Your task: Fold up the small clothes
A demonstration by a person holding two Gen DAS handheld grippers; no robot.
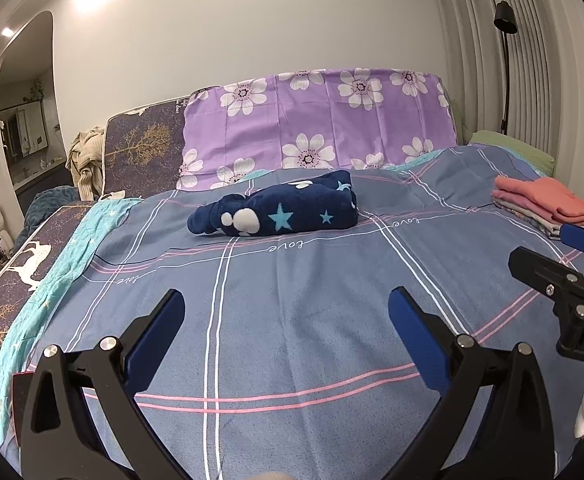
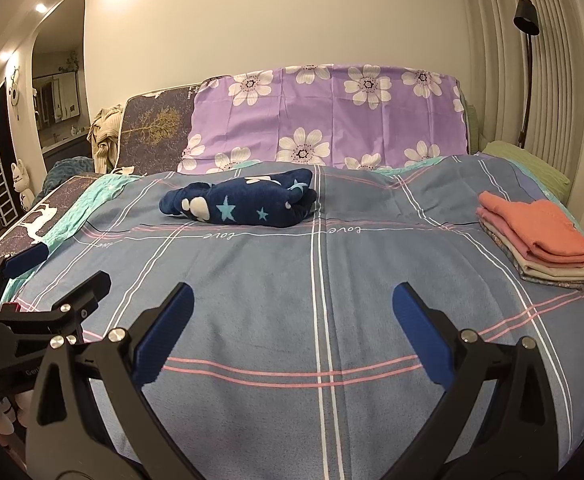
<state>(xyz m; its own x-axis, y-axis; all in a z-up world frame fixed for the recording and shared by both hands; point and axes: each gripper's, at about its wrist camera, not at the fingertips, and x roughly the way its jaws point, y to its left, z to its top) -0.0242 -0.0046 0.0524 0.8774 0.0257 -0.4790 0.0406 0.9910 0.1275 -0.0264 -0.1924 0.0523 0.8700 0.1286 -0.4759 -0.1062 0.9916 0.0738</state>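
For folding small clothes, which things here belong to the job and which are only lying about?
Job: navy star-print garment, unfolded; folded clothes stack; left gripper and right gripper, jaws open.

Lying about: purple floral pillow; black lamp; cat figurine.

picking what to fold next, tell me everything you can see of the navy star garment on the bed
The navy star garment looks like soft fleece, dark blue with light blue stars and white blobs. It lies bunched in a loose, rumpled roll, not folded flat, far across the plaid bedspread near the purple floral cover. Neither gripper touches it.
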